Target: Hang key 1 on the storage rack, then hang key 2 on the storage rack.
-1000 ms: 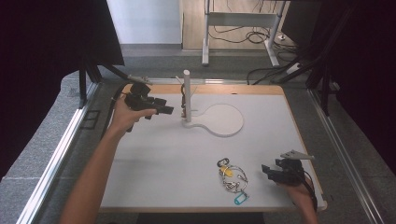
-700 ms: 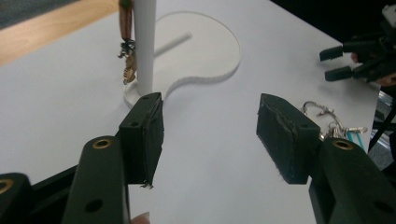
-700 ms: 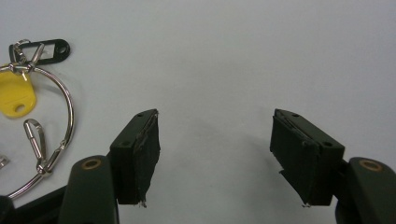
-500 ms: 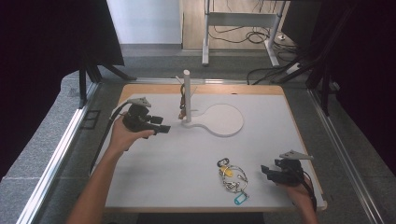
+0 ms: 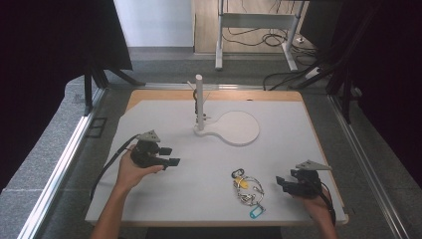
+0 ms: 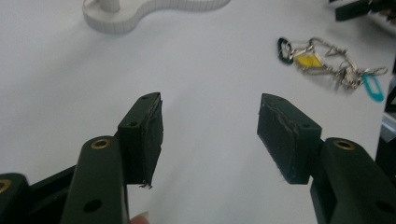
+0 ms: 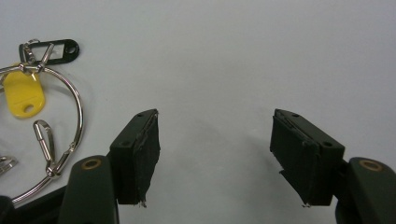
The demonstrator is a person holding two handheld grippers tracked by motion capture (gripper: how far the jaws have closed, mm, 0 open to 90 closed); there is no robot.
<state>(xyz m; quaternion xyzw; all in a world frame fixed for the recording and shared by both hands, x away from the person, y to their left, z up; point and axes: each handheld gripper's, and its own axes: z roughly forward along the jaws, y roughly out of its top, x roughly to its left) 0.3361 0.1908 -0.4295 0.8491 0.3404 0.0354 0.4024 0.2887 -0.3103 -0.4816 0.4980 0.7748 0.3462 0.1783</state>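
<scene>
A bunch of metal rings and clips with yellow, black and blue tags, the key ring bunch [image 5: 247,189], lies on the white board [image 5: 209,164] at the front right. My left gripper [image 5: 169,156] hovers low over the board's left side, jaws wide apart with nothing between them; its own view looks across at the key ring bunch [image 6: 327,65]. My right gripper [image 5: 280,183] rests at the front right, just right of the bunch, open and empty. In its view the large ring and yellow tag [image 7: 23,95] lie to the left of the jaws.
A white post on a paddle-shaped base [image 5: 200,104] stands at the back middle of the board. Dark curtains flank the table, and a metal frame with cables [image 5: 259,25] stands on the floor beyond it.
My left hand has come down and toward the front from beside the white post, to the board's left middle. The right hand and the key ring bunch have stayed put.
</scene>
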